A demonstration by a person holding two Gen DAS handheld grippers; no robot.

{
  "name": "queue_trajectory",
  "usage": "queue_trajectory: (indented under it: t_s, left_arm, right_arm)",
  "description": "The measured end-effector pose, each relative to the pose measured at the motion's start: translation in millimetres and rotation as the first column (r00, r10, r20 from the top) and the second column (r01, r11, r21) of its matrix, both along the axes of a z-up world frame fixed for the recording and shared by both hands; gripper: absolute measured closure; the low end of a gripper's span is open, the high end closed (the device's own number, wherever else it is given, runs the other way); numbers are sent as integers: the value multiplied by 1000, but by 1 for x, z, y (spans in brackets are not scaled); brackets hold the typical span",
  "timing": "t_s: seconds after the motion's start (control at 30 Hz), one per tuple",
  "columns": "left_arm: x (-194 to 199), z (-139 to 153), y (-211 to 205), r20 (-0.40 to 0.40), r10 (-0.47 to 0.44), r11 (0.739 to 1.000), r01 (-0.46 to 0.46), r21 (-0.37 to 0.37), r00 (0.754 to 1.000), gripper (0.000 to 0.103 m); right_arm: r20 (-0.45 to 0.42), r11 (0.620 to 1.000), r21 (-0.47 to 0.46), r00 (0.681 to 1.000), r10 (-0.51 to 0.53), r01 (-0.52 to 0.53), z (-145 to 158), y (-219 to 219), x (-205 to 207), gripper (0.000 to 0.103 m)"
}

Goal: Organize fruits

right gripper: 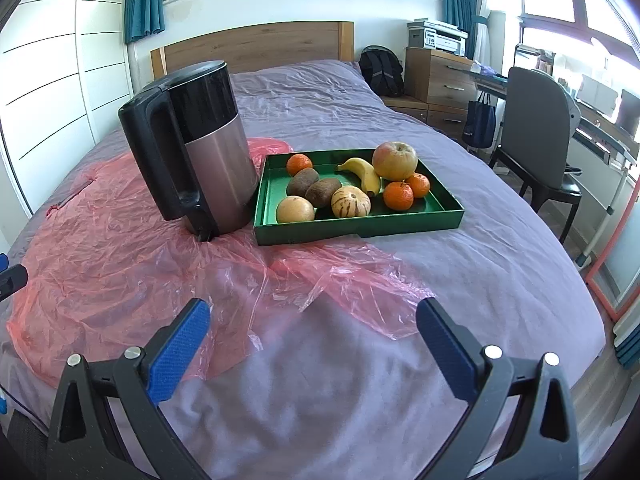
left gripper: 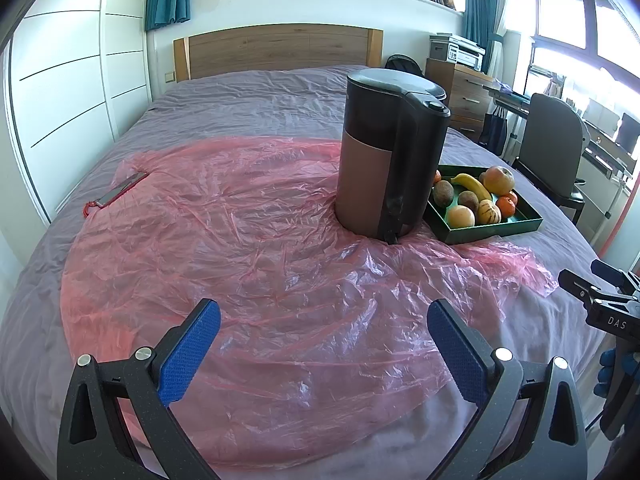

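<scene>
A green tray (right gripper: 360,226) sits on the bed and holds fruit: a large apple (right gripper: 394,160), a banana (right gripper: 366,174), three mandarins (right gripper: 398,195), two kiwis (right gripper: 303,181), a striped melon-like fruit (right gripper: 351,201) and a pale round fruit (right gripper: 295,209). The tray also shows in the left wrist view (left gripper: 496,232), partly behind the kettle. My right gripper (right gripper: 314,316) is open and empty, well short of the tray. My left gripper (left gripper: 324,318) is open and empty above the pink plastic sheet (left gripper: 240,240).
A black and steel kettle (right gripper: 200,148) stands left of the tray, also in the left wrist view (left gripper: 388,152). A phone (left gripper: 122,194) lies at the sheet's far left edge. A chair (right gripper: 536,148) and desk stand right of the bed. The headboard (right gripper: 256,46) is behind.
</scene>
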State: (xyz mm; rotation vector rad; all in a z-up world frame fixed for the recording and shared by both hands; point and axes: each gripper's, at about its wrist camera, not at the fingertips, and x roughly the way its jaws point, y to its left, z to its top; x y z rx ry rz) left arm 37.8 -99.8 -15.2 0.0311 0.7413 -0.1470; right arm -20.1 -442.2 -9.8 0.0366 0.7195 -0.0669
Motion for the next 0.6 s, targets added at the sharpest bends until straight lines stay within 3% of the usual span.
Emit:
queue_trajectory:
  t_s: [0.6]
  left_arm:
    - [-1,0,1,4,-8,1000,8,7,1000,1]
  right_arm:
    - [-8,1000,0,1000,-5,5,0,-2,0,0]
